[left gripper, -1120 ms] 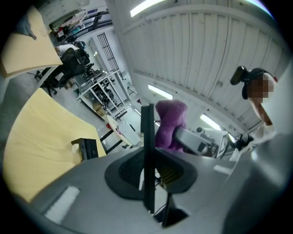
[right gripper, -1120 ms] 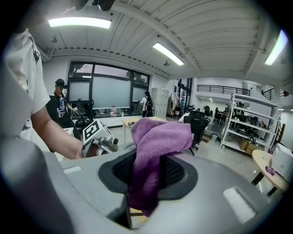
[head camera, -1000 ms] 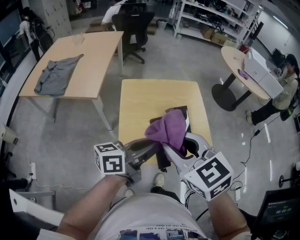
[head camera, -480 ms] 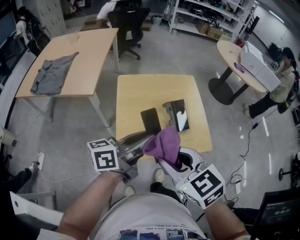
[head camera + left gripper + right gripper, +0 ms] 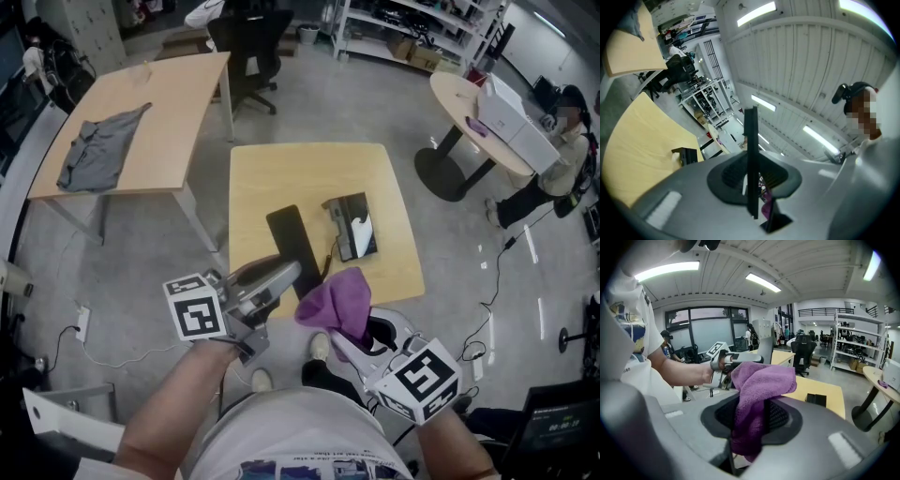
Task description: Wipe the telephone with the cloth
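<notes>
A thin black flat telephone (image 5: 292, 239) hangs over the near edge of the yellow table (image 5: 281, 173). My left gripper (image 5: 298, 272) is shut on its near end. In the left gripper view the telephone (image 5: 751, 150) stands edge-on, clamped between the jaws of the left gripper (image 5: 752, 187). A purple cloth (image 5: 336, 298) is bunched in my right gripper (image 5: 352, 323), just right of the telephone and nearer to me, apart from it. In the right gripper view the cloth (image 5: 761, 380) spills up out of the right gripper (image 5: 750, 423), with the left gripper (image 5: 738, 359) beyond it.
A black boxy device (image 5: 353, 225) with a shiny face lies on the yellow table. A larger table with a grey garment (image 5: 98, 150) stands at far left, an office chair (image 5: 248, 42) behind. A round table (image 5: 459, 108) and a seated person (image 5: 562, 159) are at right.
The right gripper has drawn the cloth down and toward me, off the telephone. The telephone, covered a second ago, now shows bare in the left gripper.
</notes>
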Available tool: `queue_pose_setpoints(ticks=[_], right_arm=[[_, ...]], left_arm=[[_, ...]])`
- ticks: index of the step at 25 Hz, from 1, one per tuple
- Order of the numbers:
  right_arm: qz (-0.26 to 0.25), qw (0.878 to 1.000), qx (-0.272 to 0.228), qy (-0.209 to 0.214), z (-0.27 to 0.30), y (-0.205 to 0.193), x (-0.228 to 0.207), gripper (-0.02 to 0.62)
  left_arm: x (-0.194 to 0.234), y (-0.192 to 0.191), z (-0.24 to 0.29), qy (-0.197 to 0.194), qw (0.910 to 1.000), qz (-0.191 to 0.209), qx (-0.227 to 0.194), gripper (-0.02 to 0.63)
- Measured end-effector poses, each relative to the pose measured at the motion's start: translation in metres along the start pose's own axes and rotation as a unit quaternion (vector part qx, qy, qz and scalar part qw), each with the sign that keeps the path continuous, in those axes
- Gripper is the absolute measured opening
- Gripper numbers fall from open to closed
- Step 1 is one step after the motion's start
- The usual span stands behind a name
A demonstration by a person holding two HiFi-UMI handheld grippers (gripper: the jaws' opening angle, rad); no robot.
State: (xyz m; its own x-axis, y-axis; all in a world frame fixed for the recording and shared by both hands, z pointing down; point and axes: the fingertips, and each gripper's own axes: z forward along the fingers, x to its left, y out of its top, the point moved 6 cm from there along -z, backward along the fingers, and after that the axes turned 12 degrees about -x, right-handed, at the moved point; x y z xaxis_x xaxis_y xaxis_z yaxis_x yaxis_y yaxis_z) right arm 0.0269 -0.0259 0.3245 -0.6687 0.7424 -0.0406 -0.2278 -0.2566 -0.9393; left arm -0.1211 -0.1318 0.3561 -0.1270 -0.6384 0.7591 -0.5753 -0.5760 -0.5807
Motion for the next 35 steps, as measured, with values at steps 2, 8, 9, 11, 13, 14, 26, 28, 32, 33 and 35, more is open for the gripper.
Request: queue_pose_setpoints(ticks=[2, 8, 9, 11, 13, 14, 26, 28, 32, 33, 35], right_arm=[[-0.007, 1.0, -0.02, -0.011, -0.004, 0.016, -0.01, 0.117], [-0.023, 0.997, -0.069, -0.041, 0.0, 0.057, -0.053, 0.117], [-0.023, 0.996, -0.076, -0.045, 0.003, 0.062, -0.06, 0.117], [-0.018, 0.995, -0.088, -0.048, 0.008, 0.071, -0.071, 0.117], [-0.015, 0.994, -0.096, -0.047, 0.014, 0.078, -0.077, 0.117], [-0.015, 0.994, -0.098, -0.045, 0.017, 0.08, -0.078, 0.117], [0.003, 0.998, -0.065, -0.011, 0.02, 0.046, -0.058, 0.117], [0.009, 0.998, -0.055, -0.008, 0.016, 0.035, -0.053, 0.117], [0.026, 0.999, -0.039, -0.007, 0.007, 0.015, -0.045, 0.117], [0.031, 0.999, -0.035, -0.008, 0.004, 0.01, -0.043, 0.117], [0.039, 0.999, -0.027, -0.012, 0.0, 0.0, -0.04, 0.117]], left_arm=[[0.0, -0.002, -0.001, -0.001, 1.0, 0.001, 0.005, 0.083], [-0.003, -0.013, 0.004, -0.01, 0.9997, -0.004, 0.02, 0.083], [-0.004, -0.015, 0.006, -0.012, 0.9996, -0.005, 0.023, 0.083], [-0.006, -0.019, 0.008, -0.018, 0.9994, -0.006, 0.03, 0.083], [-0.008, -0.023, 0.007, -0.021, 0.9991, -0.006, 0.036, 0.083], [-0.008, -0.025, 0.007, -0.022, 0.999, -0.006, 0.038, 0.083], [-0.01, -0.018, 0.008, -0.027, 0.9992, -0.008, 0.029, 0.083], [-0.01, -0.016, 0.009, -0.028, 0.9992, -0.007, 0.028, 0.083], [-0.011, -0.012, 0.01, -0.033, 0.999, -0.008, 0.028, 0.083], [-0.011, -0.011, 0.011, -0.034, 0.999, -0.008, 0.028, 0.083], [-0.01, -0.011, 0.01, -0.037, 0.9989, -0.009, 0.029, 0.083]])
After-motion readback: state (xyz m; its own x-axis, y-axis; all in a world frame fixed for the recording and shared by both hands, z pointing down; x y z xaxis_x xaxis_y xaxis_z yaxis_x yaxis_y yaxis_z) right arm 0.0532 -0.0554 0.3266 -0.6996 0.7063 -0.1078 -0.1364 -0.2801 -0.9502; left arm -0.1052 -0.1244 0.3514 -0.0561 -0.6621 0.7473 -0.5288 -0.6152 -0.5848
